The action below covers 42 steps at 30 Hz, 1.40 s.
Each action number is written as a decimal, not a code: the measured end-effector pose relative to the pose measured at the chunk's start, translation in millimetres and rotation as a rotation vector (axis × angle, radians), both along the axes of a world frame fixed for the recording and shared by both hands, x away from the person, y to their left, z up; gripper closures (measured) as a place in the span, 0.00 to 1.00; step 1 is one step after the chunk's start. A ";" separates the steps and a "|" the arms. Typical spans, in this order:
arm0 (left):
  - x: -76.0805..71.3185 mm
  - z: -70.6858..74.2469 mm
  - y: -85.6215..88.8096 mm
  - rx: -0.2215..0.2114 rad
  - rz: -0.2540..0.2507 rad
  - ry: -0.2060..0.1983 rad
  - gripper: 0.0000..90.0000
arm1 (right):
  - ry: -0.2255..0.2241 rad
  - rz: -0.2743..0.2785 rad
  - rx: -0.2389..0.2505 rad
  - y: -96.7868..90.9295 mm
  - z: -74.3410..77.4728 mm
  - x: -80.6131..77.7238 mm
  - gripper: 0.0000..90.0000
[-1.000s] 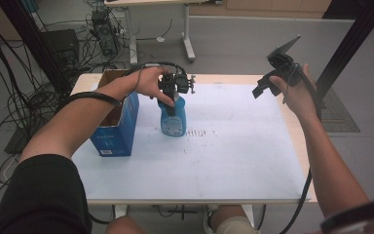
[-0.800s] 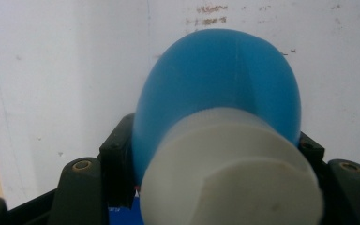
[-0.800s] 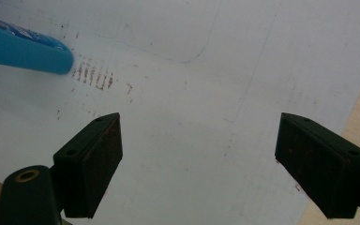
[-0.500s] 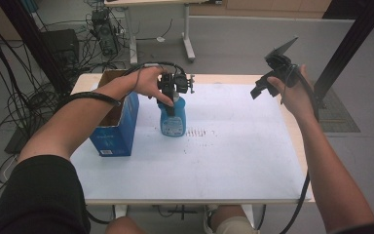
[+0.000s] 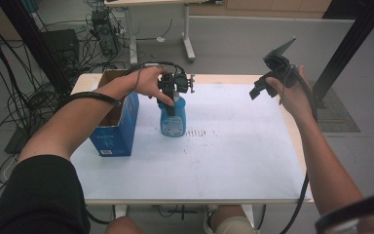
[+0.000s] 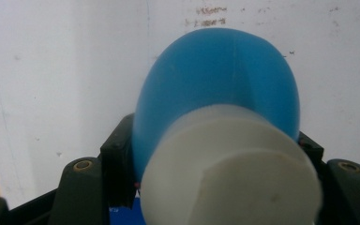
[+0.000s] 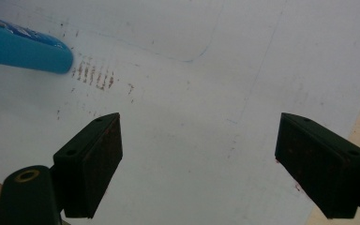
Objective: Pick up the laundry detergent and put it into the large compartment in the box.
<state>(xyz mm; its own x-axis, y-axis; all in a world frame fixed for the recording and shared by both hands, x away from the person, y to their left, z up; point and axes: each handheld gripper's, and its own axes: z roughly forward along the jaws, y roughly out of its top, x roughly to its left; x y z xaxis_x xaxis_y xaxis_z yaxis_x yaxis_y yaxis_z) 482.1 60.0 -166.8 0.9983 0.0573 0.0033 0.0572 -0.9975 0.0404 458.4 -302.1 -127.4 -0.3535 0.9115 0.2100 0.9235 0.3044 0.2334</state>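
Nothing has shifted since a second ago: left gripper (image 5: 174, 92) stays clamped on the blue bottle's (image 5: 173, 119) neck, upright near the table's (image 5: 253, 170) far edge beside the blue box (image 5: 117, 131). Right gripper (image 5: 268, 80) hovers, jaws apart.

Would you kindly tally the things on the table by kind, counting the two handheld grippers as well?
Blue bottles with a white cap: 1, the bottle, upright.
Blue cardboard boxes: 1, the box, open at the top.
Grippers: 2, the left gripper shut on the bottle, the right gripper open above the table.
Total: 4
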 end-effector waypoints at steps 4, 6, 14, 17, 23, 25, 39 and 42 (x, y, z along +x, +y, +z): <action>0.0 0.0 -0.6 0.002 0.000 0.000 0.41 | 0.002 0.000 0.000 0.5 0.0 0.2 0.17; 0.5 0.3 -1.5 0.007 -0.001 0.002 0.41 | 0.003 -0.001 0.000 0.6 -0.1 0.3 0.17; 1.9 0.3 -3.3 0.013 0.009 0.008 0.41 | 0.003 -0.002 0.000 -0.6 -0.3 0.9 0.17; 1.5 0.6 -4.8 0.017 0.005 0.005 0.41 | 0.003 -0.002 0.000 -0.6 -0.8 1.3 0.17; 1.5 0.4 -4.7 0.016 0.012 0.006 0.41 | 0.001 -0.001 0.001 0.1 -1.3 0.8 0.17; 1.5 0.7 -5.1 0.019 0.012 0.007 0.41 | 0.002 0.000 -0.001 0.6 -1.3 1.1 0.17; 2.2 0.5 -4.6 0.021 0.022 0.013 0.42 | 0.001 0.004 -0.004 4.0 -2.5 1.8 0.16; 2.1 0.5 -4.6 0.020 0.023 0.012 0.41 | 0.002 0.005 -0.003 4.4 -2.8 2.1 0.16</action>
